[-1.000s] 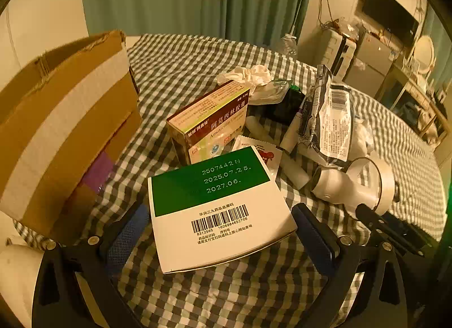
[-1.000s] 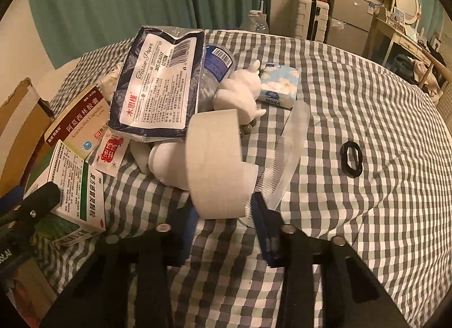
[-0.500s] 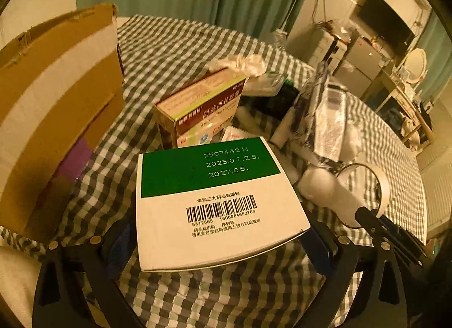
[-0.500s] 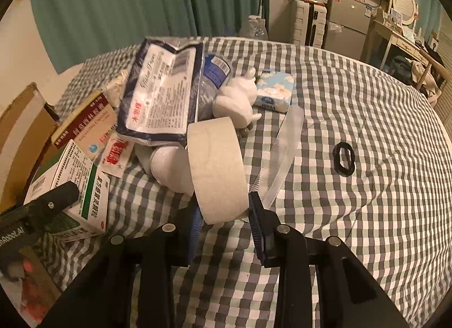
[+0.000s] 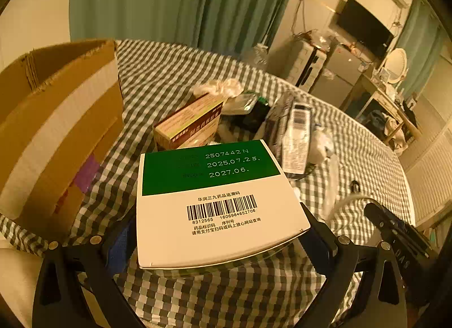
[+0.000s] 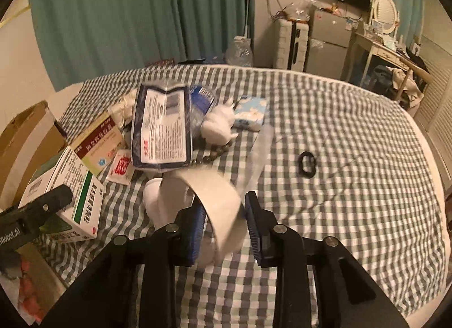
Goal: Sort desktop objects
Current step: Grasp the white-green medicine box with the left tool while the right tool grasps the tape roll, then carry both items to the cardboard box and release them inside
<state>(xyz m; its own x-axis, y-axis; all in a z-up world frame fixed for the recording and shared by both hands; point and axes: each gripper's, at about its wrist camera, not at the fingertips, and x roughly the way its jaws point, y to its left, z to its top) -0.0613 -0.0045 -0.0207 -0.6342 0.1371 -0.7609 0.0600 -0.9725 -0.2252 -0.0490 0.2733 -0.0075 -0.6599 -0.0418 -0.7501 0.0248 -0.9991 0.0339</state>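
Room: teal curtains (image 6: 135, 14) behind my checked bedcover (image 6: 353, 136); both cameras sit higher above it than a second ago, so more of the far wall shows.
Cardboard box: the cardboard box (image 5: 53, 130) stands open at the left edge of the cover, and it looks nearer to my left view than before.
Medicine box: I hold the green-and-white medicine box (image 5: 214, 201) off the cover, barcode face up; it fills more of the left view than it did a second ago.
Left gripper: my left gripper (image 5: 217, 239) is clamped on the two sides of the medicine box, the blue pads pressed against it.
Tape roll: the wide roll of white tape (image 6: 217, 209) is off the cover now and tilted, its lower edge blurred; a second ago it stood further ahead of the fingers against the white bottle (image 6: 154, 203).
Right gripper: my right gripper (image 6: 223, 223) has just been closing, with the tape roll's band between the blue pads, and it grips that band.
Pile: the plastic packet (image 6: 162, 127), the red-and-yellow box (image 6: 97, 141) and the small red sachet (image 6: 121, 165) lie where they were, between the cardboard box and the tape roll.
Black ring: a small black ring (image 6: 306, 164) lies alone on the cover, well apart to the right.
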